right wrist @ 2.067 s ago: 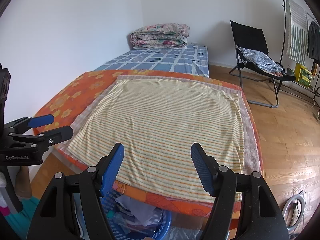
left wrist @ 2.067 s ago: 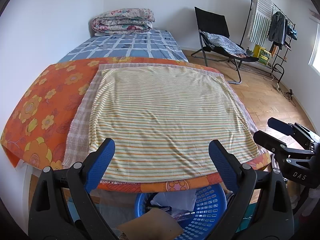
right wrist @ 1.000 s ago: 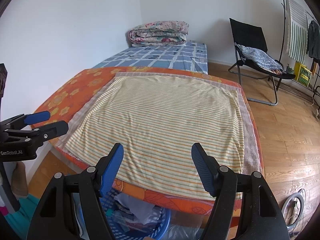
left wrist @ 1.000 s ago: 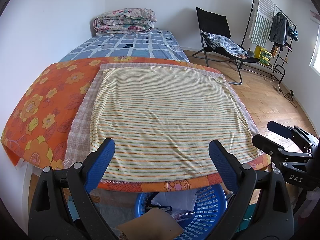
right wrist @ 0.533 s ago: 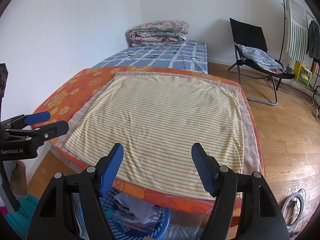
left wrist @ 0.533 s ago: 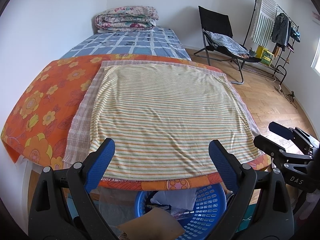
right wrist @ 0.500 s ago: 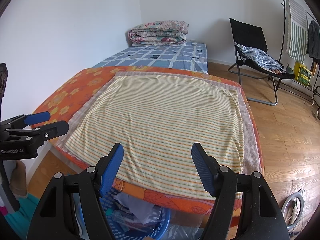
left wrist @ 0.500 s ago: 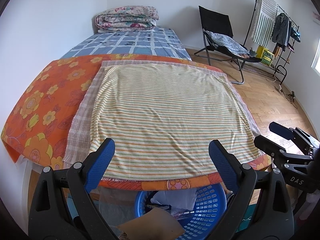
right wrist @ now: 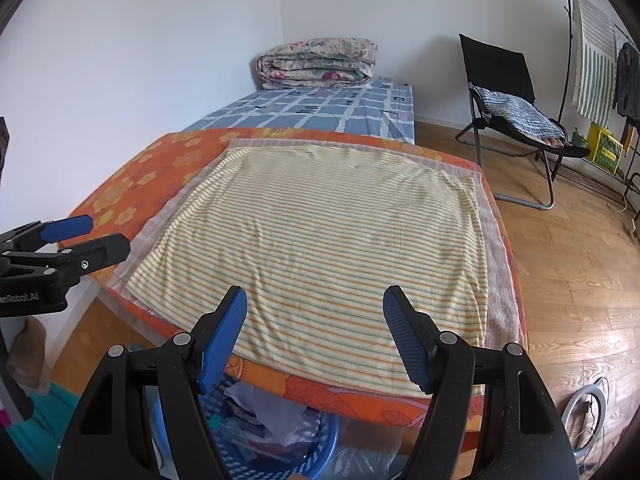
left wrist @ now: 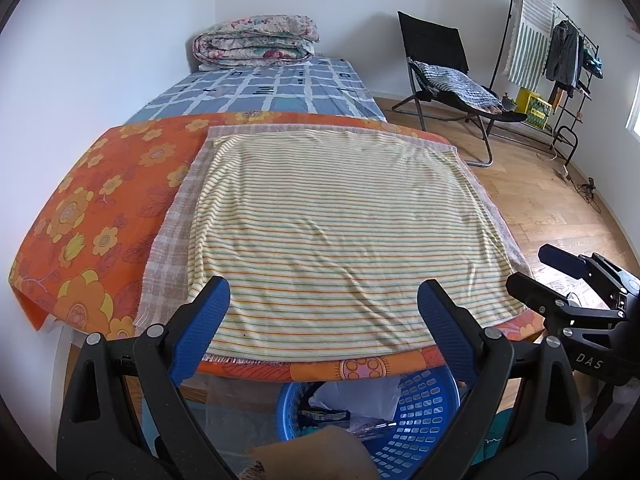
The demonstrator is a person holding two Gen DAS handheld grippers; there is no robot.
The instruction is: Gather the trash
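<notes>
In the left wrist view, the left gripper (left wrist: 323,316) is being held wide apart, gripping nothing, at lower centre over a striped cloth (left wrist: 336,232). Below, trash (left wrist: 352,394) is lying in a blue basket (left wrist: 424,408). At right, the right gripper (right wrist: 316,332) is likewise being held wide and empty.

Before you, the striped cloth (left wrist: 340,236) is soft, matt knit with faint wrinkles; under it lies a coarser checked cloth (left wrist: 170,248) with a frayed near edge, then a smooth printed orange sheet (left wrist: 92,208). Your left gripper (left wrist: 323,320) and right gripper (right wrist: 315,326) have matt black plastic frames, metal rivets and blue textured rubber-like pads (left wrist: 200,326). Near you, the blue basket (left wrist: 424,412) is glossy perforated plastic holding crumpled paper (right wrist: 276,416) and matt brown cardboard (left wrist: 316,454). On the right, the floor (right wrist: 576,264) is polished wood; the far chair (right wrist: 508,120) has a metal frame and black fabric.
</notes>
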